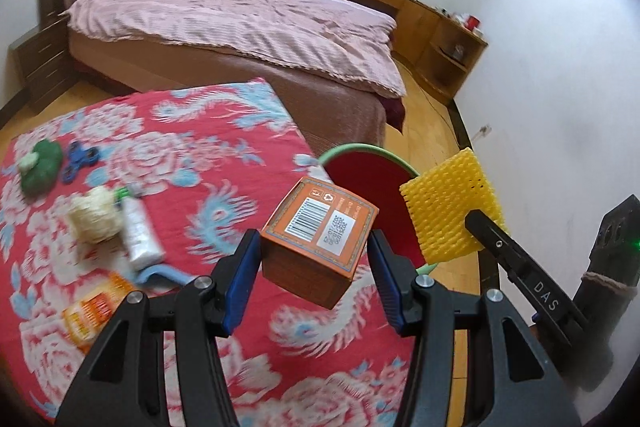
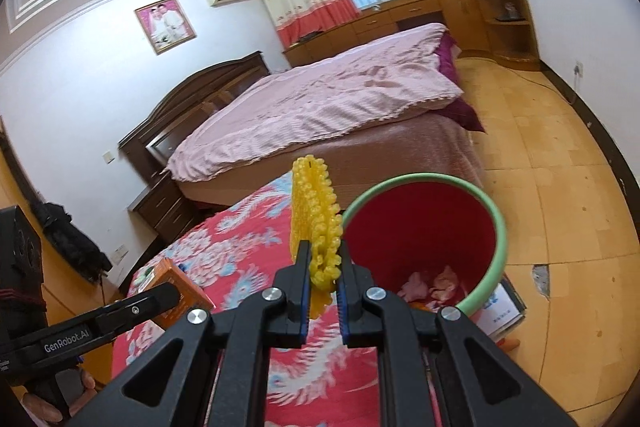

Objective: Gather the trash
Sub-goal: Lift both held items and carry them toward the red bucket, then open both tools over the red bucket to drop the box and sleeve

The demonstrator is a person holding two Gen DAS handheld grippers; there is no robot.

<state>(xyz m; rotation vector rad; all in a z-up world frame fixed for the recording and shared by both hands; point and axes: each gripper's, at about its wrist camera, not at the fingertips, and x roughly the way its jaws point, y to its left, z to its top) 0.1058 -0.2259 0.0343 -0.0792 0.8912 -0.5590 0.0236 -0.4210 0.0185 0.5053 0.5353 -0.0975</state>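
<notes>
My left gripper (image 1: 314,259) is shut on an orange carton box (image 1: 318,241) with a barcode, held above the red flowered cloth, just left of the red bin with a green rim (image 1: 370,171). My right gripper (image 2: 324,267) is shut on a yellow foam fruit net (image 2: 316,219), held upright beside the bin (image 2: 424,227). The net also shows in the left wrist view (image 1: 450,211), over the bin's right side. The box shows in the right wrist view (image 2: 178,285) at lower left. Pink crumpled scraps (image 2: 432,283) lie inside the bin.
On the red flowered cloth (image 1: 180,163) lie a green pouch (image 1: 42,167), a blue fidget spinner (image 1: 78,159), a cream foam net (image 1: 96,215), a white tube (image 1: 138,231), a blue handle and an orange packet (image 1: 96,307). A bed (image 1: 240,27) stands behind. A flat book (image 2: 500,311) lies on the floor.
</notes>
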